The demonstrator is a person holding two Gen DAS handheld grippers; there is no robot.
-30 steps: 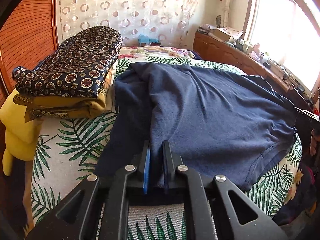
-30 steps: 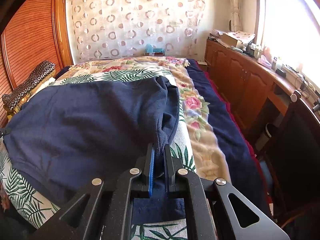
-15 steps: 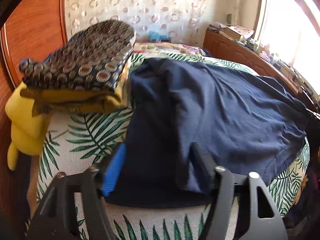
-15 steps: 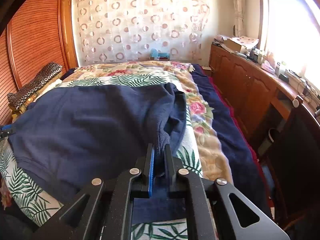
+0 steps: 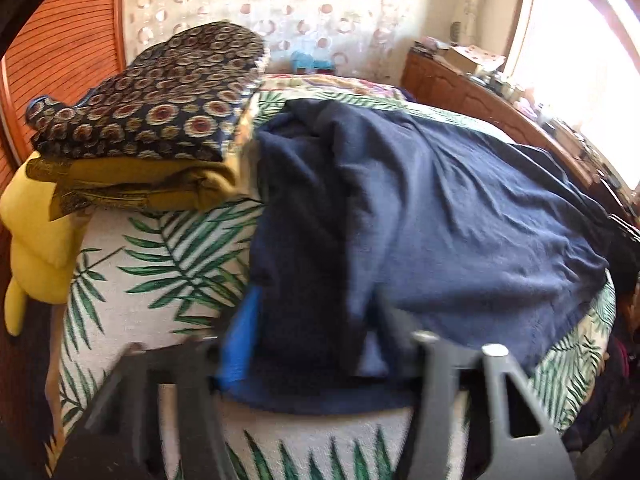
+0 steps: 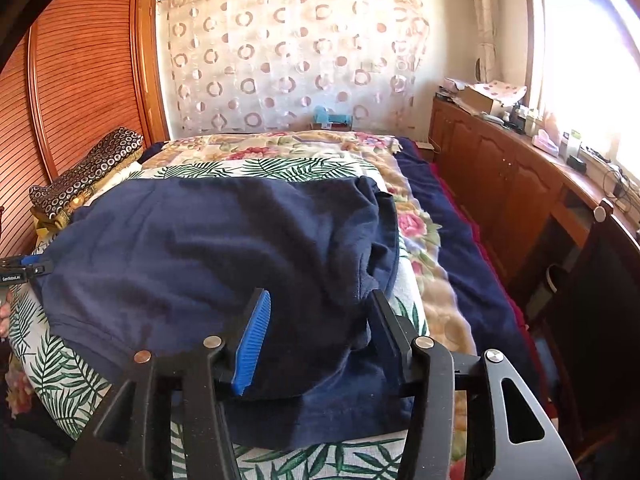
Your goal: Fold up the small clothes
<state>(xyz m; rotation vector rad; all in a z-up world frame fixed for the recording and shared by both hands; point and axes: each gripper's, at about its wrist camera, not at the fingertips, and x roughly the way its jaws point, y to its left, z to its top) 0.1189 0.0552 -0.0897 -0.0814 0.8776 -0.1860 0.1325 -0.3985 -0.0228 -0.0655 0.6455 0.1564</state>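
The navy garment (image 6: pixel 208 248) lies spread and wrinkled across the palm-print bed cover (image 5: pixel 160 272), its side edges folded inward. The left gripper (image 5: pixel 316 340) and right gripper (image 6: pixel 320 328) both have jaws wide apart, straddling its near hem. Folded clothes (image 5: pixel 152 132) sit stacked beside its left edge.

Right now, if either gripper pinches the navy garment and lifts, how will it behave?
Probably floppy: the navy garment lies in soft creases and follows the bed's curve. It looks like thick, fleecy knit, so likely grippy, not slippery. With both the left gripper and right gripper open, a single pinch would likely let it sag and unfold.
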